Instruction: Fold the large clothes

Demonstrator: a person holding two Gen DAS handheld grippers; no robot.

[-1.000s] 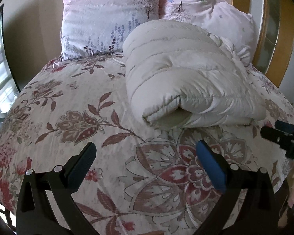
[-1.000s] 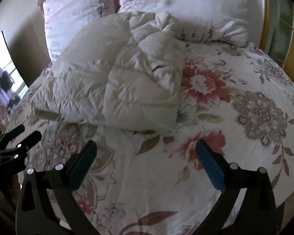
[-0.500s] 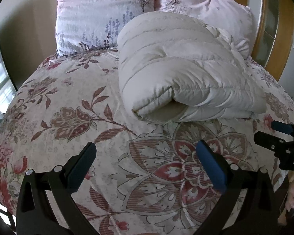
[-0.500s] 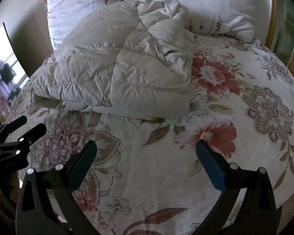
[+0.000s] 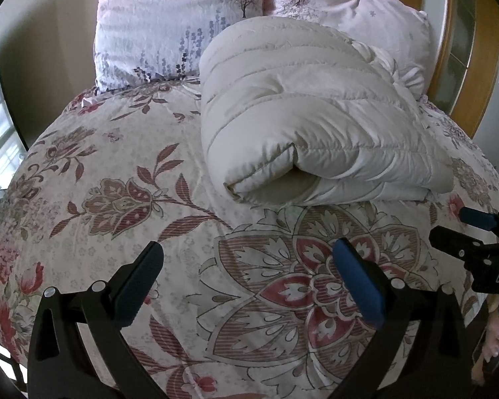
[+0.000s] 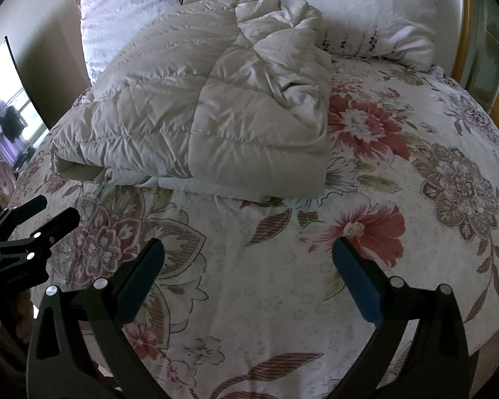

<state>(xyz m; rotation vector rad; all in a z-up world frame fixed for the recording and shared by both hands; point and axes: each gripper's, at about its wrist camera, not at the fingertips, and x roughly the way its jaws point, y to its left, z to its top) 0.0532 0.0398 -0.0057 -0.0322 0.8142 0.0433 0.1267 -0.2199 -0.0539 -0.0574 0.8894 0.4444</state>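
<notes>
On the flowered bed [image 5: 123, 166], the cream padded jacket [image 5: 302, 126] lies folded near the pillows [image 5: 179, 16]. I hold my left tool [image 5: 249, 282] and right tool [image 6: 249, 276] released and empty, short of it; the fold looks finished.

The left gripper [image 5: 246, 279] is held low at the near side, its jaws spread wide with nothing between them, the blue-padded fingers [image 5: 359, 286] angled outward and pointing toward the far end. The right gripper [image 6: 248, 277] sits level with it just to the right, jaws likewise parted and empty. From the left wrist view the right one shows at the right edge; from the right wrist view the left one shows at the left edge. A bit of the person's bare hand [image 5: 494, 339] peeks behind the right gripper's body.
</notes>
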